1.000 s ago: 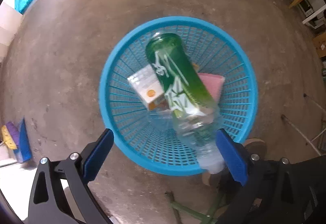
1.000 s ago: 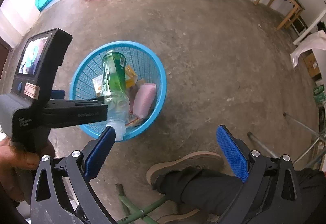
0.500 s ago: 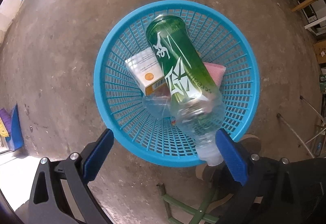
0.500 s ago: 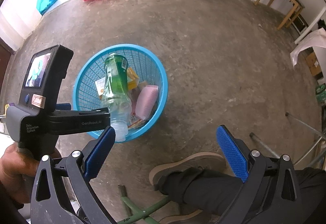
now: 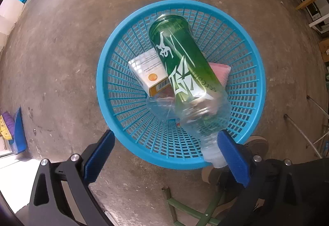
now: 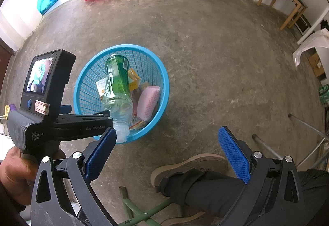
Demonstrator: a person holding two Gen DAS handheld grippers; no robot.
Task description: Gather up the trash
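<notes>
A: Big picture: a blue basket (image 5: 115, 57) sits on the concrete floor (image 6: 205, 40).

B: And the bottle (image 5: 185, 67)?

A: Over the basket, tilted, cap touching the left gripper (image 5: 164, 156)'s right pad; jaws spread wide, nothing clamped.

B: Right gripper (image 6: 168, 154)?

A: Gaping, empty, near a shoe (image 6: 189, 166). Sponge (image 6: 148, 98) and box (image 5: 150, 73) lie inside.

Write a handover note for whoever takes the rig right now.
Left tool: open, bottle neck against one finger, not clamped; bottle slants over the basket.
Right tool: open, empty, off to the side of the basket.
In the basket: box, pink sponge, wrappers.
Left: bottle must settle inside. No other trash seen on the floor.
</notes>
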